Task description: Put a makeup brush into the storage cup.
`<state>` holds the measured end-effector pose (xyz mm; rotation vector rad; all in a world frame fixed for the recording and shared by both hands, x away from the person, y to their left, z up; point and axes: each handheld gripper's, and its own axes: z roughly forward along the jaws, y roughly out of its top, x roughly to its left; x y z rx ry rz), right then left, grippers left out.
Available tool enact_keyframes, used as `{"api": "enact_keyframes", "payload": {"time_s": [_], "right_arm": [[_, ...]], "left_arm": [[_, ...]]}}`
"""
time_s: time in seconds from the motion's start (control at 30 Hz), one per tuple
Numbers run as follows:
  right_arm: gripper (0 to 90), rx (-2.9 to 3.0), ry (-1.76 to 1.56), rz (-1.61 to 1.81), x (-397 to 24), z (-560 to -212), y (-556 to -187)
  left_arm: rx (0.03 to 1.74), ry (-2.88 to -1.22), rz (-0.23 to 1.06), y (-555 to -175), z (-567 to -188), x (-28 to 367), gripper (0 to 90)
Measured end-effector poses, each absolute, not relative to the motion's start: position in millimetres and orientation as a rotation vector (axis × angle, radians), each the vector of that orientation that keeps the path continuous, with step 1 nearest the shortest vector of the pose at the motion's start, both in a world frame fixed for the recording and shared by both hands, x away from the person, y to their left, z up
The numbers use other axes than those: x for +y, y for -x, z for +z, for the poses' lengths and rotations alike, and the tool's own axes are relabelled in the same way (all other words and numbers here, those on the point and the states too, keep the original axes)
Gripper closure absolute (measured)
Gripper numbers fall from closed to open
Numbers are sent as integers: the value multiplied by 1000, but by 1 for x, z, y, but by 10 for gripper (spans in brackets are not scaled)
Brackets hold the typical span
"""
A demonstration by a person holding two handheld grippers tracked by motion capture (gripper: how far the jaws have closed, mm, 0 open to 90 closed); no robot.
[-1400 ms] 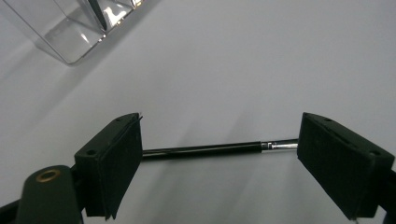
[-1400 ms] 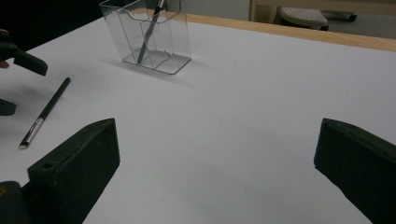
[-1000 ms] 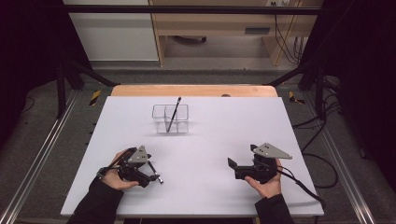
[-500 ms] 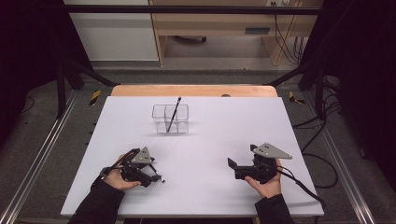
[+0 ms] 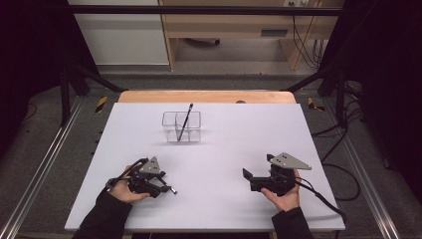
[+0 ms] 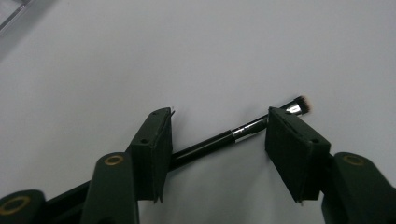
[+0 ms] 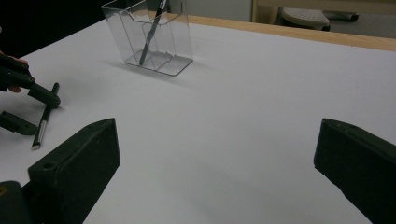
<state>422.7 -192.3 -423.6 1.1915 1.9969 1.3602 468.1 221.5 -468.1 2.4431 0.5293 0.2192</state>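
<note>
The makeup brush (image 6: pixel 219 140) lies flat on the white bench (image 5: pixel 224 149), near its front left, crossing the gap between the two jaws of the left tongs (image 6: pixel 217 135), which stand apart around it without clamping. It looks light, thin and rigid: a glossy black handle, a short metal ferrule, soft bristles at the tip. The round, smooth handle is likely to roll or slip under a loose pinch, so the hold belongs mid-handle, just behind the ferrule, well off the bristles. The right tongs (image 7: pixel 217 158) are spread wide and empty over bare bench. Farther back stands a clear compartmented holder (image 5: pixel 182 126) with another dark brush (image 5: pixel 184 120) leaning in it.
</note>
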Motion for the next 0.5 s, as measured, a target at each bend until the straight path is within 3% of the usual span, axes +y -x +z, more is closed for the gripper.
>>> {"api": "enact_keyframes", "payload": {"time_s": [0.5], "right_arm": [[9,1998,-1190,1360,-192,-424,-423]], "left_arm": [[525,-2476,211,-461,-464,220,660]]}}
